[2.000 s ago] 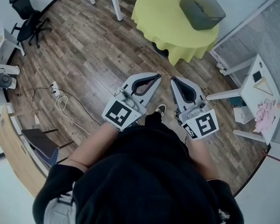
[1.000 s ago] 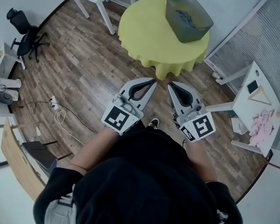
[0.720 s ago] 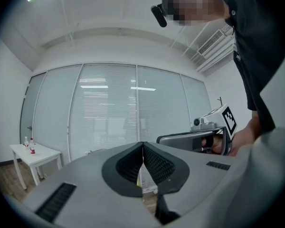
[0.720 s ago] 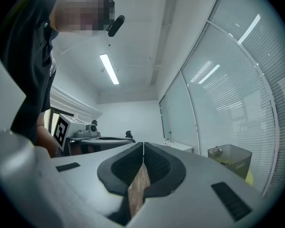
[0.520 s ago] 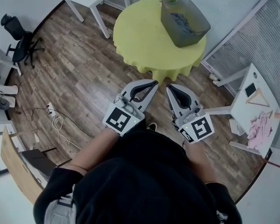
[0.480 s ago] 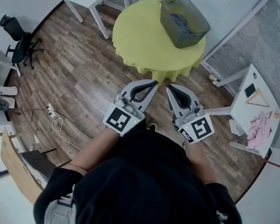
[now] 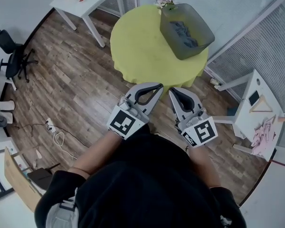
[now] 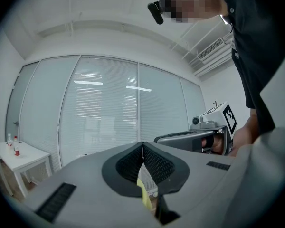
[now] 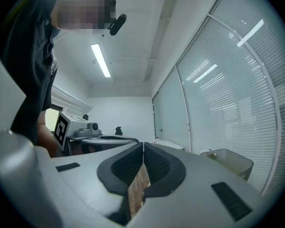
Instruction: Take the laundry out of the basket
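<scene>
Facing the round bench (image 7: 137,37) with its yellow-green cloth, the person holds both grippers level and side by side at mid frame in the head view, short of the bench's near edge. The left gripper (image 7: 159,85) has its jaws clenched pad to pad on nothing; its own view shows only a sliver of yellow through the slot beneath the pads. The right gripper (image 7: 172,91) is clenched and empty as well.

The grey basket (image 7: 195,49) stands on the bench's far right part, upper right of centre in the head view, well apart from both pairs of jaws. Dark bluish laundry (image 7: 183,30) lies inside it, so nothing looks to have been taken out yet.

From the jaws the basket lies up and to the right. Its long axis runs from upper left to lower right, skewed, with one corner pointing toward the person. The right gripper is the nearer one, and its view shows the basket (image 9: 230,161) off to the right of the jaw line, not straight ahead. The reach will probably need a swing to the right across the bench, with the jaws released before they dip over the rim.
</scene>
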The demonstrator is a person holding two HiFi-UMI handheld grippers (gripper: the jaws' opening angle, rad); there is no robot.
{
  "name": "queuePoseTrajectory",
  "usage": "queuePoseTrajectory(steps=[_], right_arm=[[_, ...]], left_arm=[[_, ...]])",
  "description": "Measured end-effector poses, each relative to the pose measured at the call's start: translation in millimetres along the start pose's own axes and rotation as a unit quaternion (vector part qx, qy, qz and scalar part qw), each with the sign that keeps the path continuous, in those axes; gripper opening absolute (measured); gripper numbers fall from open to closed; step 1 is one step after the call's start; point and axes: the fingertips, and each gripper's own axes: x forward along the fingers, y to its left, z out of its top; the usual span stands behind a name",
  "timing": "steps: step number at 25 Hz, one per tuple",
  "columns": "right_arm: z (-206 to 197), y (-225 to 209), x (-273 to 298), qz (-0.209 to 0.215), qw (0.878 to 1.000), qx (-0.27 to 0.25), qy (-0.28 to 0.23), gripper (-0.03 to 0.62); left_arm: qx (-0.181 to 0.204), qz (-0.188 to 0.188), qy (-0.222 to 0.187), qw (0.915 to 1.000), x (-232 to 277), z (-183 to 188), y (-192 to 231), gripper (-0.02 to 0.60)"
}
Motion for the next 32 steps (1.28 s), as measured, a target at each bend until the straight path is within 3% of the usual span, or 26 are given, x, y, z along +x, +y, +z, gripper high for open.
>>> queuePoseTrajectory(steps=[15, 32], right_arm=[[-6, -50, 104, -0.060, 0.998, -0.001, 0.014, 0.025], [-17, -128, 139, -0.079, 0.997, 0.002, 0.024, 0.026]], left_arm=[[-0.013, -0.053, 0.005, 0.9985, 27, -9, 117, 0.011], [-0.013, -0.059, 0.008, 0.9982, 90, -19, 162, 0.011]])
